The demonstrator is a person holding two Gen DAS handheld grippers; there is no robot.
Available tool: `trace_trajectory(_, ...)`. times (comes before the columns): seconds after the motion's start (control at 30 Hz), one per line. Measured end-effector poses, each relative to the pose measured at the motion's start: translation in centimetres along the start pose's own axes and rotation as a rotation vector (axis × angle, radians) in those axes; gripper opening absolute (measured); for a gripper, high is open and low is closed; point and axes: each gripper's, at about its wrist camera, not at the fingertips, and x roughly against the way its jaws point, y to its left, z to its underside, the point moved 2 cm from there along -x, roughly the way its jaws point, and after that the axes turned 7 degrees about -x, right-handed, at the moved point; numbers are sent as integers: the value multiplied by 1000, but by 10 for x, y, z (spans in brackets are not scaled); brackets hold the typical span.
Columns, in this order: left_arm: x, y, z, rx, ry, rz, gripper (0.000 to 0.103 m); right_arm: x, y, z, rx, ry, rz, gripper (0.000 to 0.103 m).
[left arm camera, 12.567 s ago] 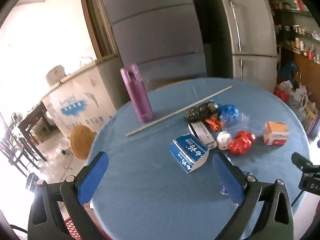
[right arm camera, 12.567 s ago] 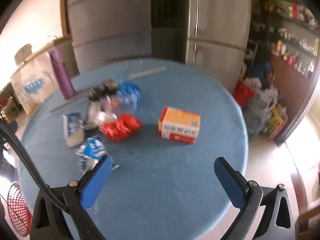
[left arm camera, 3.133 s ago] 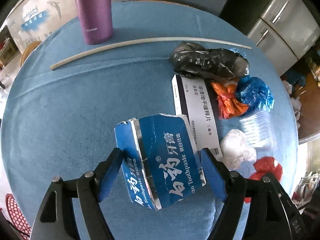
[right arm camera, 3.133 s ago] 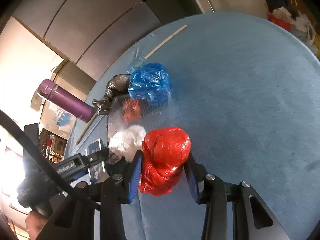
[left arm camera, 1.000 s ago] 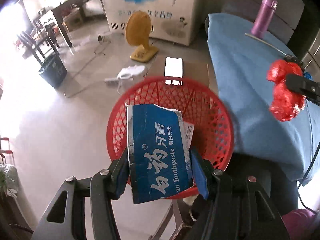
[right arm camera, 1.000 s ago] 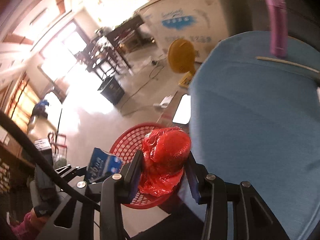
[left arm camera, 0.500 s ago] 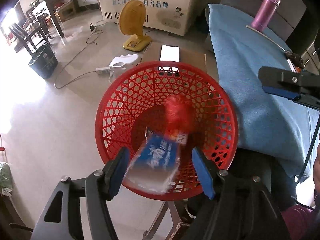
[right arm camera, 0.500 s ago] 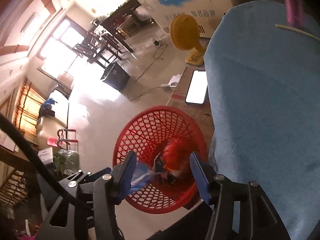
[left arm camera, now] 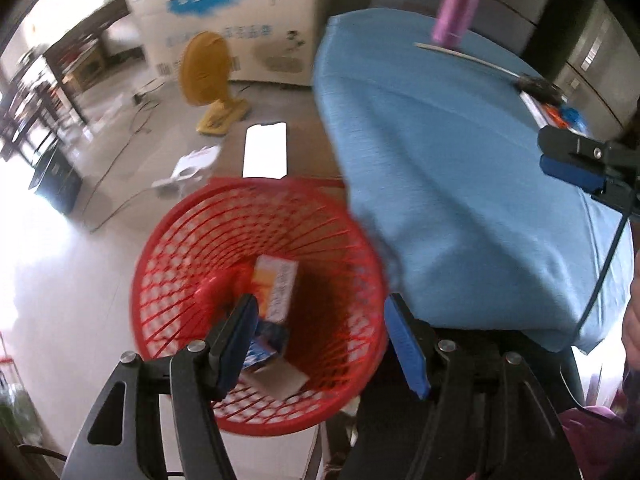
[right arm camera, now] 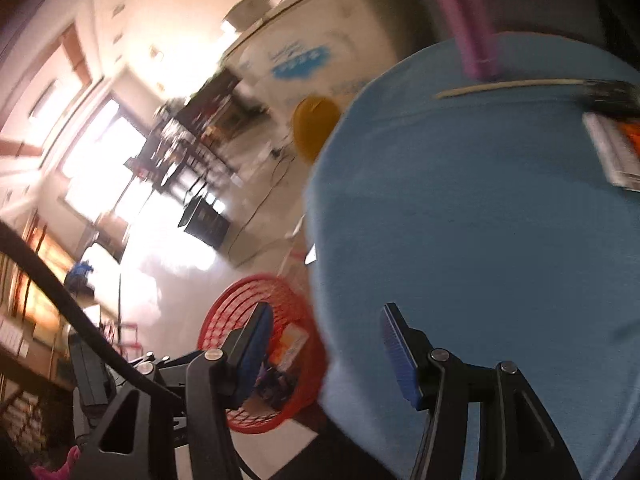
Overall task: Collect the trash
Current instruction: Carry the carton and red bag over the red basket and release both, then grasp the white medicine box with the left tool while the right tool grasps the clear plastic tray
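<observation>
A red mesh basket (left arm camera: 160, 264) stands on the floor beside the blue table (left arm camera: 440, 152). Inside it lie an orange-and-white box (left arm camera: 278, 284) and the blue toothpaste box (left arm camera: 268, 344), partly hidden by my finger. My left gripper (left arm camera: 326, 340) is open and empty above the basket. My right gripper (right arm camera: 326, 356) is open and empty over the table edge; the basket (right arm camera: 224, 320) shows below it, and one of its fingers (left arm camera: 568, 164) shows at the right of the left wrist view. More trash (left arm camera: 560, 110) lies far across the table.
A purple bottle (left arm camera: 458, 4) and a long pale stick (left arm camera: 464, 58) are at the table's far side. A white box (right arm camera: 612, 152) lies at the right. On the floor are a yellow fan (left arm camera: 210, 80), a phone (left arm camera: 266, 152) and a power strip (left arm camera: 188, 170).
The toothpaste box and the red bag have settled in the basket. Both grippers have drawn back and swung toward the table, still open.
</observation>
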Motion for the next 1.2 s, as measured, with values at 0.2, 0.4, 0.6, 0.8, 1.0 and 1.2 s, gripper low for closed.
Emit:
trace_trajectory(0.2, 7, -46, -33, -100, -35, 21, 66, 66, -80, -11, -152, -150, 72, 60)
trace_trajectory(0.4, 11, -101, -77, -209, -64, 62, 68, 121, -162, -19, -292, -262, 157, 60)
trace_trajectory(0.6, 3, -167, -144, -296, -88, 144, 70, 163, -238, -49, -358, -346, 244, 60)
trace_trajectory(0.8, -31, -228, -208, -291, -46, 221, 70, 183, -301, -95, -421, -405, 175, 65)
trace_trajectory(1.0, -66, -264, -250, -235, 3, 261, 70, 167, -347, -134, -487, -411, 120, 72)
trace_trajectory(1.2, -99, -290, -281, -223, 52, 284, 70, 132, -373, -148, -486, -299, -71, 72)
